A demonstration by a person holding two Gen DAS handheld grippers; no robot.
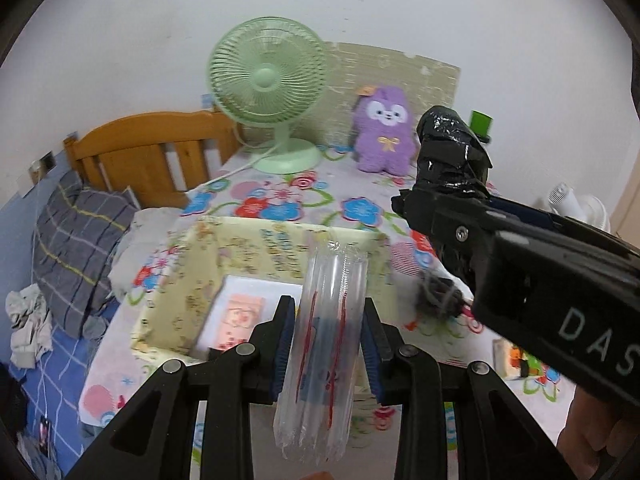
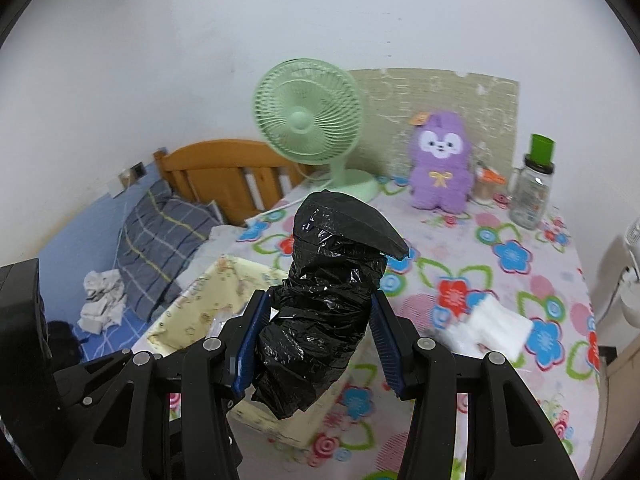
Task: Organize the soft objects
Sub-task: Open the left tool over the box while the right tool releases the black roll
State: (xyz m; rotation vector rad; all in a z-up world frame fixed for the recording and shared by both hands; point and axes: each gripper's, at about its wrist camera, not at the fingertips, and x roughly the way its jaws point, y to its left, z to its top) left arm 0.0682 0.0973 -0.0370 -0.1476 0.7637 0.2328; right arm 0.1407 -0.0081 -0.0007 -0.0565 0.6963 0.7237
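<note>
On right claw [image 2: 316,344] body "DAS", clamping black bag roll [image 2: 328,280], left claw [image 1: 328,344] squeezing clear air-cushion pack [image 1: 324,360]

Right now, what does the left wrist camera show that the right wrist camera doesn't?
Only the left wrist view shows the clear plastic sleeve gripped in the left tongs, and the paper inside the yellow box. Only the right wrist view shows the glass jar and white pad. Both show the black bag bundle in the right tongs, green fan and purple plush.
</note>
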